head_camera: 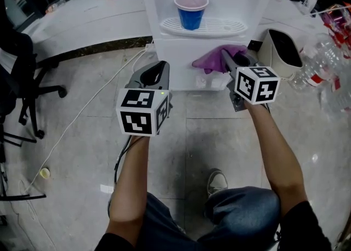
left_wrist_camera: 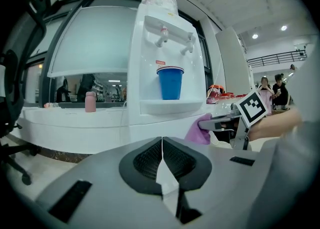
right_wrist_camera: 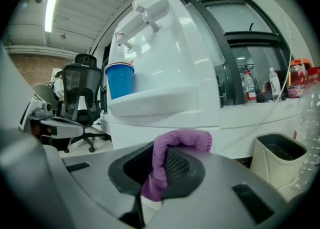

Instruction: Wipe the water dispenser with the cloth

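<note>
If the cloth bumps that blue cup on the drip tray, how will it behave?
The blue cup looks thin-walled and tapers toward its base, so it is probably light and tips easily. It stands loose on the slotted drip tray, so it may also slide. I cannot tell whether it holds liquid; assume it might spill.

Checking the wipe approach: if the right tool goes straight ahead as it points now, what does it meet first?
Likely the water dispenser, its white front panel just below the drip tray; the cloth clamped in the right tool would touch first. Gap unclear.
</note>
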